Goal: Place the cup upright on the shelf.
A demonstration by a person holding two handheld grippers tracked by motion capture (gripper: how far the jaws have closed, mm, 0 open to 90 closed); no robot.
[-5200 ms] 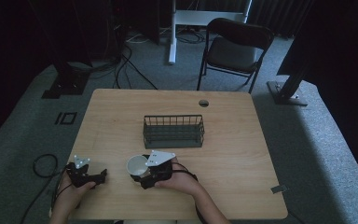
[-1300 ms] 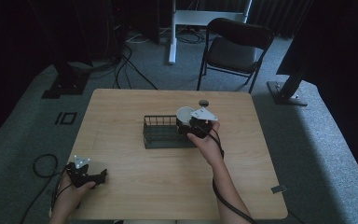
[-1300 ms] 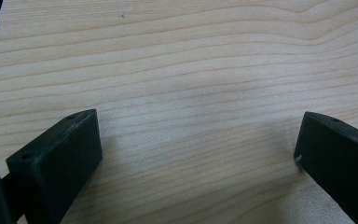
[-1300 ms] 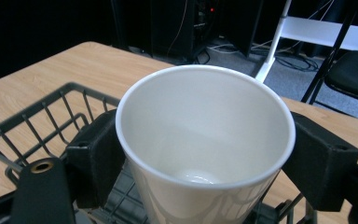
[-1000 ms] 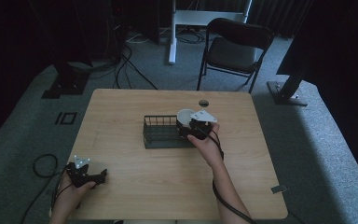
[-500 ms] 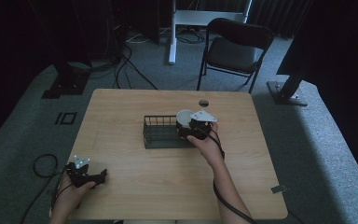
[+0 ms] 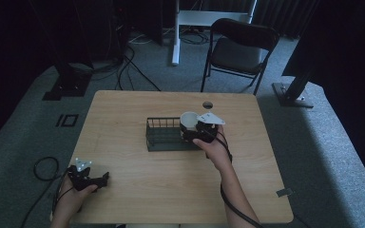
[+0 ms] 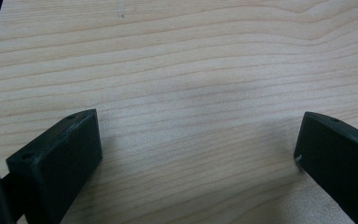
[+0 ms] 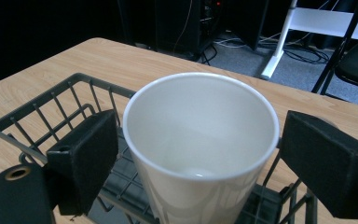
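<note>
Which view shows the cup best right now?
The right gripper view: the cup is close, upright in the basket, between the open jaws. The high view shows it small. The left gripper view looks at table.

A: Right gripper [image 7: 196, 130] position?
B: Over the right end of the wire basket [image 7: 164, 136], white cup [image 7: 188, 119] at its jaws.
A: Left gripper [image 7: 86, 178]?
B: On the table [image 7: 138, 180], near-left corner.
</note>
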